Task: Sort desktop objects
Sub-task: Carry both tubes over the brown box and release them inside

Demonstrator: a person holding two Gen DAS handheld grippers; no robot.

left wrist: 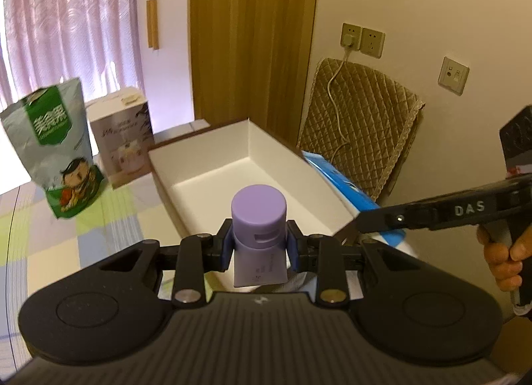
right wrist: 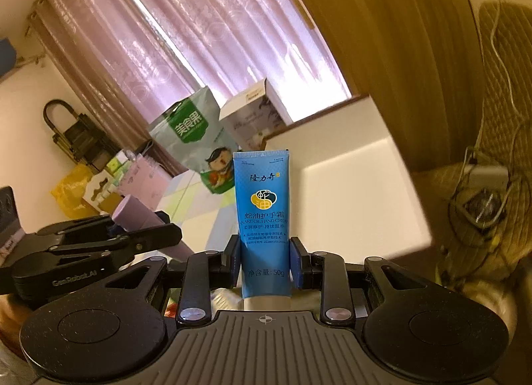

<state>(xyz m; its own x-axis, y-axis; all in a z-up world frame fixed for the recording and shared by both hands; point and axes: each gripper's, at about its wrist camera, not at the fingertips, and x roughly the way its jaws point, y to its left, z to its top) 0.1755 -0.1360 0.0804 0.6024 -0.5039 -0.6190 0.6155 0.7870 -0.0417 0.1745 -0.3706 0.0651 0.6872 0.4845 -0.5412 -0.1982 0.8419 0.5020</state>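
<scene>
Only the left wrist view is showing the person's hand (left wrist: 505, 258) at right edge, while left gripper (left wrist: 260, 247) is clamping the purple tube (left wrist: 258, 235) and right gripper (right wrist: 265, 260) is clamping the blue tube (right wrist: 264, 218), both tilting downward.

- You've got a table (left wrist: 99, 218) covered in a pastel checked cloth.
- On it sit a green-and-silver snack pouch (left wrist: 56, 149), a white printed carton (left wrist: 124, 142) just behind, and an open white box (left wrist: 232, 155).

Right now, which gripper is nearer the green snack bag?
Left. The left gripper, shut on the purple tube, has the green snack bag just ahead to its left. The right gripper, shut on the blue hand cream, sits beyond the left one.
</scene>
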